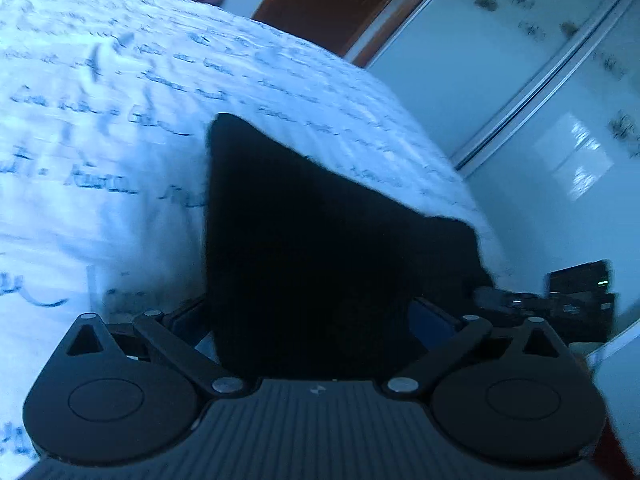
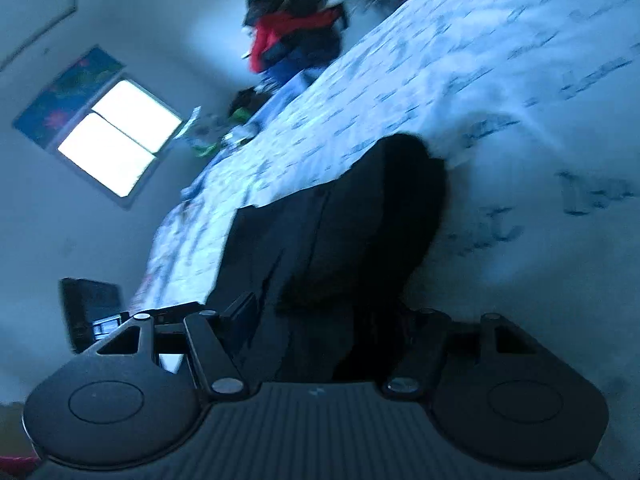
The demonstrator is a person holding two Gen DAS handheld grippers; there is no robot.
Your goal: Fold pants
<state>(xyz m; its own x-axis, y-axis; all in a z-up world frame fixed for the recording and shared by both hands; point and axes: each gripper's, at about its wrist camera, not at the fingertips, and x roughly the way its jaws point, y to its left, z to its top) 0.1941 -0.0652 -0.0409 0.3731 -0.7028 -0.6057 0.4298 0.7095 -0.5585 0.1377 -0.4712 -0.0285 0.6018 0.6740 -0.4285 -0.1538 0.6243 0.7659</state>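
Note:
The black pants point(image 1: 304, 232) hang from my left gripper point(image 1: 310, 320), which is shut on their cloth; the fabric covers the fingertips and drapes over the white bed point(image 1: 100, 140). In the right wrist view the same black pants point(image 2: 340, 232) run from my right gripper point(image 2: 324, 320), shut on them, out onto the bed cover point(image 2: 520, 120). Both grippers hold the pants lifted, with the far part resting on the bed. The frames are blurred.
The bed has a white cover with blue script print. A wardrobe with sliding doors point(image 1: 520, 60) and a wooden door point(image 1: 332, 0) stand beyond it. A pile of clothes point(image 2: 296, 28) lies at the bed's far end. A bright window point(image 2: 120, 136) and a dark box point(image 2: 90, 304) are at the left.

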